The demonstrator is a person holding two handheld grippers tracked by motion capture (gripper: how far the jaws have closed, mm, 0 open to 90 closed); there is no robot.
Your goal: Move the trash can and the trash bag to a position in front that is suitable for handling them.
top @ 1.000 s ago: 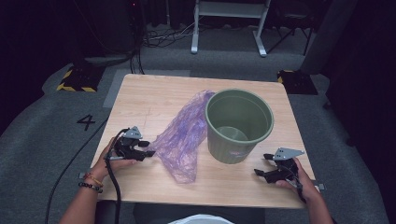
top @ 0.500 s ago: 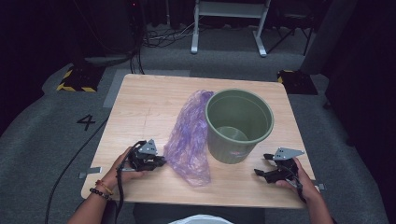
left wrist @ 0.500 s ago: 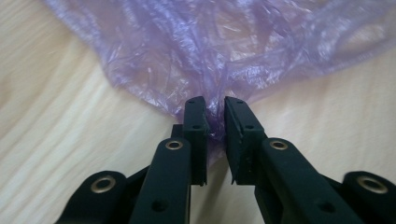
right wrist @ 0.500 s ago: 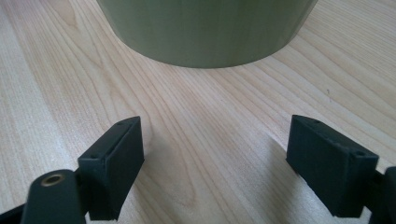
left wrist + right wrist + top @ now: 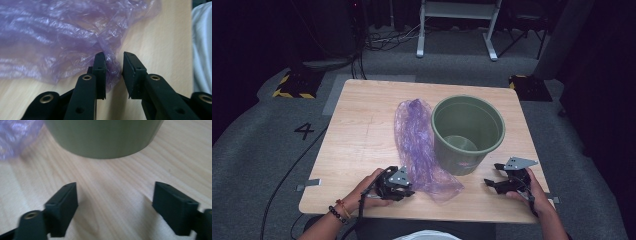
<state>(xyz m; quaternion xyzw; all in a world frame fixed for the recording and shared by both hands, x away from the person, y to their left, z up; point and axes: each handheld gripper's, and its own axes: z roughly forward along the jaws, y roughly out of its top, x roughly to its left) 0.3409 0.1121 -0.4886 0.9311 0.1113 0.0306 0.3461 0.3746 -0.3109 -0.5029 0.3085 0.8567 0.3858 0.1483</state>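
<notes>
A crumpled purple plastic bag [image 5: 417, 145] lies stretched on the wooden table [image 5: 362, 125], just left of an upright green bin [image 5: 468, 132]. My left gripper [image 5: 410, 189] lies low at the bag's near end. In the left gripper view its jaws [image 5: 113, 56] have just been opening and stand a narrow gap apart. A fold of the bag [image 5: 62, 32] sits between them against one pad, clear of the other. My right gripper [image 5: 491, 175] rests on the table near the bin's base. Its jaws [image 5: 115, 192] have closed slightly but stand wide, bare wood between them, facing the bin [image 5: 102, 137].
The table's front edge runs just behind both hands. A metal frame [image 5: 457, 25] and cables stand on the grey floor beyond the far edge. A painted 4 [image 5: 305, 131] marks the floor at the left.
My left hand has slid right along the front edge to the bag's near end. That end of the bag has swung to the right. The right hand has stayed put.
</notes>
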